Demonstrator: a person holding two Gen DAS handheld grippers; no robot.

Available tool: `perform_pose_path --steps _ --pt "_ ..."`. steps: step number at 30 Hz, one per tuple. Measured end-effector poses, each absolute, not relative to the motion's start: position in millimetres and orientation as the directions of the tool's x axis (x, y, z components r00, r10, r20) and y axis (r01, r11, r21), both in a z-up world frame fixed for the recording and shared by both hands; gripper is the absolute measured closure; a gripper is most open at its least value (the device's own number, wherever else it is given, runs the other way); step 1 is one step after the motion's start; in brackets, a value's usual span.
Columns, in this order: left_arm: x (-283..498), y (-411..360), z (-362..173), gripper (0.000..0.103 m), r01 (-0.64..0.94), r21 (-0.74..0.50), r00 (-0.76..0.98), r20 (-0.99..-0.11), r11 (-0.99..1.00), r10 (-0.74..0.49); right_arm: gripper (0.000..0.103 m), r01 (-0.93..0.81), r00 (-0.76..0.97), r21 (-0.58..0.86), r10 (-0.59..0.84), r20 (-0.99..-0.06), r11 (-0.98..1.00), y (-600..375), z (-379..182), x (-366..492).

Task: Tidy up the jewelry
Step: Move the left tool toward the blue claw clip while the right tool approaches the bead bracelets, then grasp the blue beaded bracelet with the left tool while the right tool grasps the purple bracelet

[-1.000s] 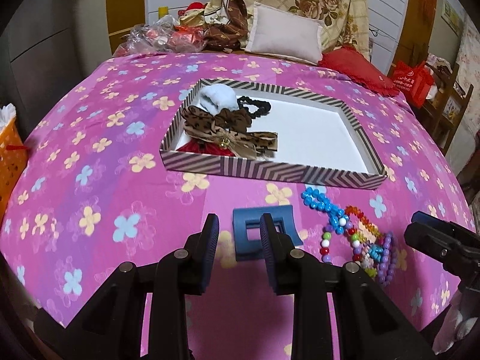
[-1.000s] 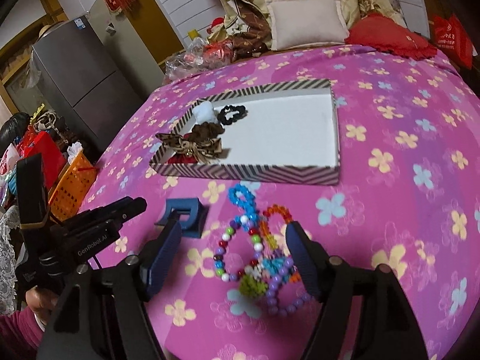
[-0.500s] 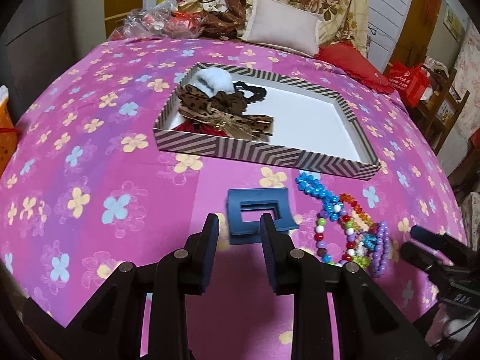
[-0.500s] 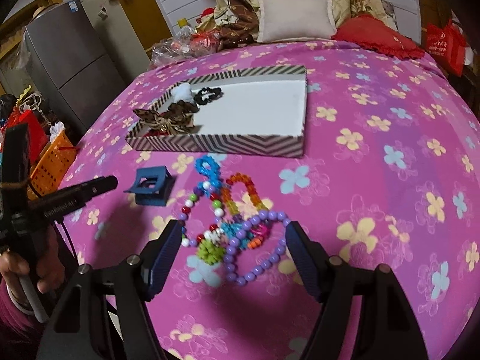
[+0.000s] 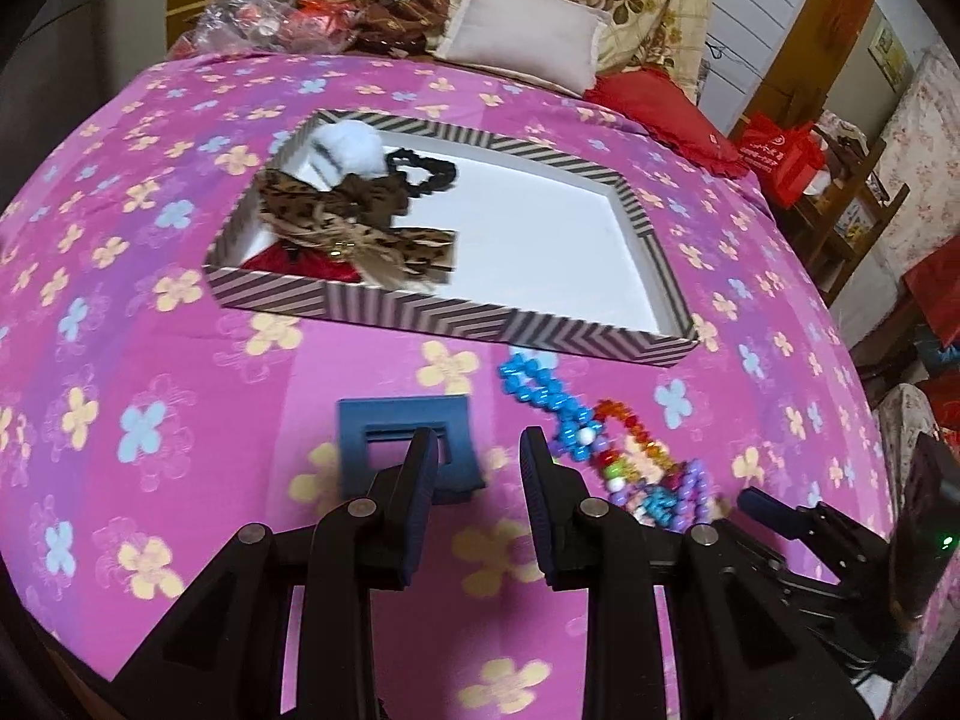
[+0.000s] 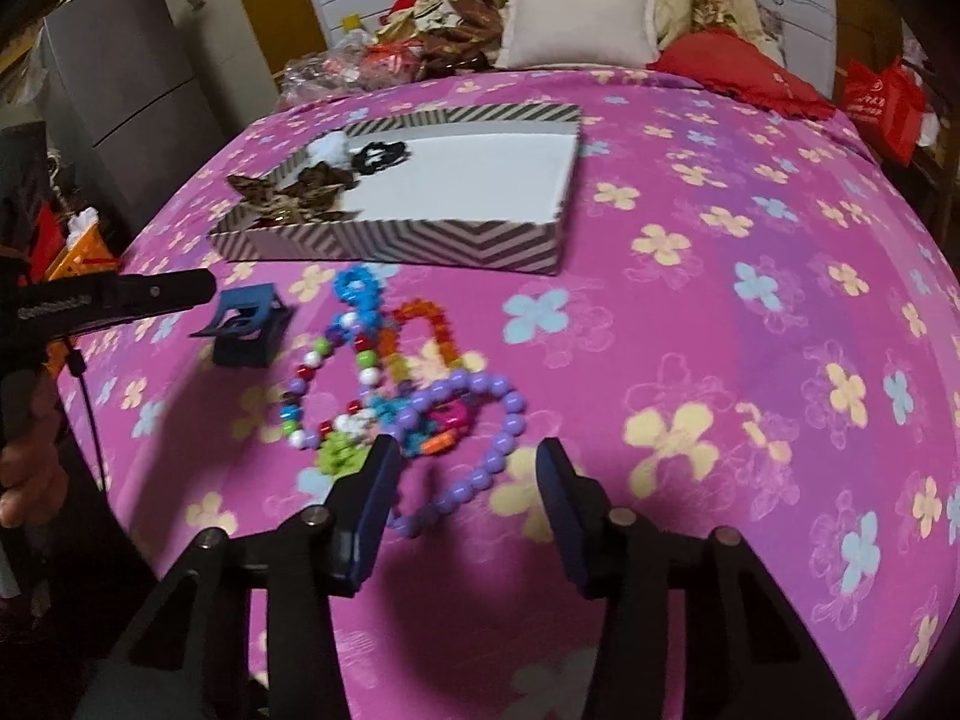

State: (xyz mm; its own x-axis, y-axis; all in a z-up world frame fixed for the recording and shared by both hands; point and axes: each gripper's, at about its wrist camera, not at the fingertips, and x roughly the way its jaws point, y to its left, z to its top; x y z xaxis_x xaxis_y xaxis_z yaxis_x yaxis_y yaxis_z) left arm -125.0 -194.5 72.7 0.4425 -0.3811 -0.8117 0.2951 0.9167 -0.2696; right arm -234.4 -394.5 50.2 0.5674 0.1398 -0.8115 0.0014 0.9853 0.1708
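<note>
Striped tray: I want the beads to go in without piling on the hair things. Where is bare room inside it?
The striped tray is bare white over its middle and right, from the black scrunchie to the right wall. Its left end is crowded: white pompom, leopard bow, something red beneath. The bead necklaces lie on the bedspread before the tray's near wall.

The left tool (image 5: 474, 456) covers part of the blue clip (image 5: 408, 438). The bead pile (image 6: 390, 384) looks blurry at lower left.
</note>
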Motion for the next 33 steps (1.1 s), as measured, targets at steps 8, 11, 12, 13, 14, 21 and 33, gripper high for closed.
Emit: perform_pose_path --steps 8,11,12,13,14,21,33 --pt "-105 -228 72 0.073 0.302 -0.287 0.378 -0.84 0.909 -0.39 0.066 -0.014 0.57 0.078 0.072 -0.818 0.997 -398 43 -219" --pt "-98 -238 68 0.073 0.294 -0.288 0.351 -0.854 0.911 -0.383 0.068 -0.03 0.564 0.022 0.035 -0.825 0.999 -394 37 -211" --pt "-96 -241 66 0.073 0.29 -0.286 0.344 -0.859 0.913 -0.378 0.068 -0.032 0.563 0.019 0.034 -0.825 0.999 -394 36 -210" --pt "-94 -244 64 0.073 0.285 -0.284 0.337 -0.865 0.916 -0.373 0.068 -0.032 0.563 0.016 0.031 -0.826 0.999 -395 34 -209" --pt "-91 -247 61 0.073 0.28 -0.288 0.324 -0.87 0.916 -0.372 0.068 -0.032 0.562 0.01 0.027 -0.826 0.999 -395 33 -208" --pt "-84 -263 41 0.072 0.26 -0.258 0.275 -0.904 0.93 -0.328 0.068 -0.069 0.575 0.021 0.057 -0.816 0.997 -395 29 -204" --pt "-74 -268 22 0.077 0.214 -0.293 0.248 -0.906 0.932 -0.342 0.091 -0.117 0.594 0.073 0.129 -0.794 0.99 -396 27 -201"
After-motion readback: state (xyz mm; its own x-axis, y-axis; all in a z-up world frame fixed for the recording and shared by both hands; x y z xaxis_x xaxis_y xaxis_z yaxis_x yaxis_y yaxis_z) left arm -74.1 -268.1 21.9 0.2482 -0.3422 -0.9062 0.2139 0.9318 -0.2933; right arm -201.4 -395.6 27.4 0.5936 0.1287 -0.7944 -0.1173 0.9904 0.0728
